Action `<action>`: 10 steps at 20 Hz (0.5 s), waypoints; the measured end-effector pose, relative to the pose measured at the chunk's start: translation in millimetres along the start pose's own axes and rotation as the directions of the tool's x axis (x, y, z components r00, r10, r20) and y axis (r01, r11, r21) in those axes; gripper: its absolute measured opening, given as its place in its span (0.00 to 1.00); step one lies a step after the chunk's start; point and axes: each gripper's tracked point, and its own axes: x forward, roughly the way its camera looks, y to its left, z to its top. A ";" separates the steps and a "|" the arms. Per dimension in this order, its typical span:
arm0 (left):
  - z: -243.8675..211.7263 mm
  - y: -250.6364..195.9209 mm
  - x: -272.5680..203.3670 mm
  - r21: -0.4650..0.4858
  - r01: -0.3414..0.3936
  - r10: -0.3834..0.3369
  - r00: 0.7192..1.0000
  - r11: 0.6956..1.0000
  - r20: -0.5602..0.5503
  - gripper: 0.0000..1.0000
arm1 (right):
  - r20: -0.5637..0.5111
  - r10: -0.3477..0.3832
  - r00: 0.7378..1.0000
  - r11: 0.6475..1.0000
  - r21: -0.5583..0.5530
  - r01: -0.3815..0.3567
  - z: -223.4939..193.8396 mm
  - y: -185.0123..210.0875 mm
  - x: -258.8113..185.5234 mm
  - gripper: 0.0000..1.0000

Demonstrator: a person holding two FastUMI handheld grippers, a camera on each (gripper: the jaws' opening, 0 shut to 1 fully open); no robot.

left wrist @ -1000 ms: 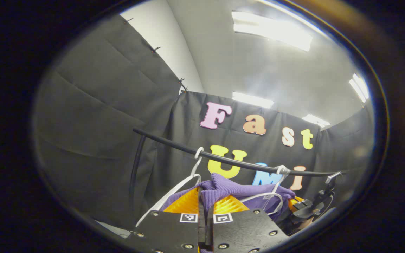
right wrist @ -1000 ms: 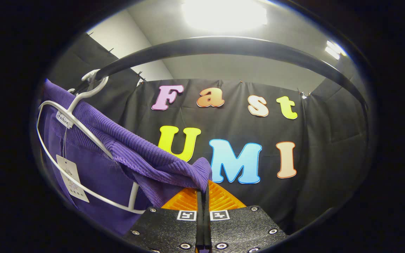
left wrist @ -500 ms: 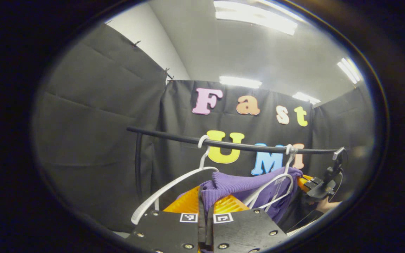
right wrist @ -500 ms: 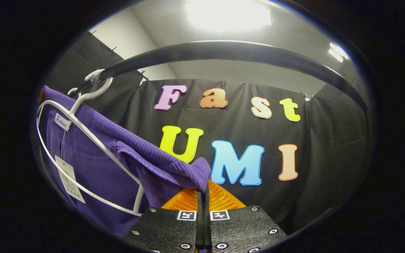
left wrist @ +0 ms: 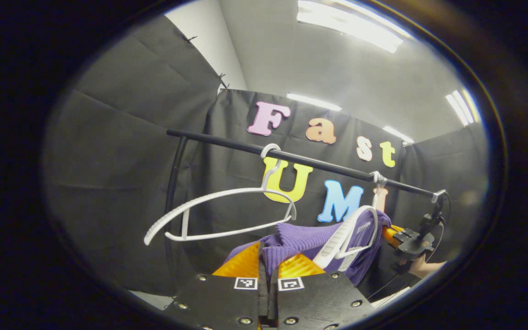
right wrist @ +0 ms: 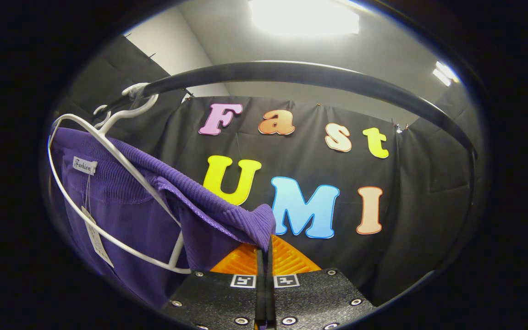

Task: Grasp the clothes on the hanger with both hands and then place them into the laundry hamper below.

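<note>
The empty hanger [left wrist: 220, 215] now hangs free on the rail [left wrist: 300, 159]. The left gripper [left wrist: 267, 261] pinches the purple top [left wrist: 300, 238], lower than before. The right gripper [right wrist: 264, 256] pinches it too. Next comes the hamper.

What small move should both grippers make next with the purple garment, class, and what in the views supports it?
Probably draw both down and toward the holder. The left gripper and right gripper each pinch the purple garment, which still drapes against the second white hanger on the rail; the first hanger hangs bare.
</note>
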 end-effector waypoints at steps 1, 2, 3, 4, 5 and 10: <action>-5.9 -0.7 0.3 -0.007 0.000 0.000 1.000 1.000 0.002 0.01 | -0.003 0.002 1.000 1.000 -0.010 -0.002 -3.1 0.8 0.0 0.00; -11.1 -0.8 1.1 -0.011 -0.004 0.004 1.000 1.000 0.002 0.01 | -0.008 0.006 1.000 1.000 -0.020 -0.006 -5.7 1.8 -1.6 0.00; -18.7 -1.2 0.1 -0.017 -0.007 0.007 1.000 1.000 -0.006 0.01 | -0.015 0.009 1.000 1.000 -0.026 -0.009 -8.9 1.0 -1.5 0.00; -27.7 -2.7 0.8 -0.027 -0.010 0.010 1.000 1.000 -0.018 0.01 | -0.021 0.009 1.000 1.000 -0.027 -0.010 -10.6 -0.2 -0.1 0.00; -34.2 -5.2 0.8 -0.040 -0.013 0.012 1.000 0.999 -0.027 0.01 | -0.029 0.009 1.000 1.000 -0.024 -0.010 -14.2 -0.9 1.6 0.00; -66.0 -19.0 2.0 -0.068 -0.028 0.023 0.997 0.997 -0.076 0.01 | -0.075 0.001 0.997 1.000 0.016 0.000 -38.5 -12.8 -11.0 0.00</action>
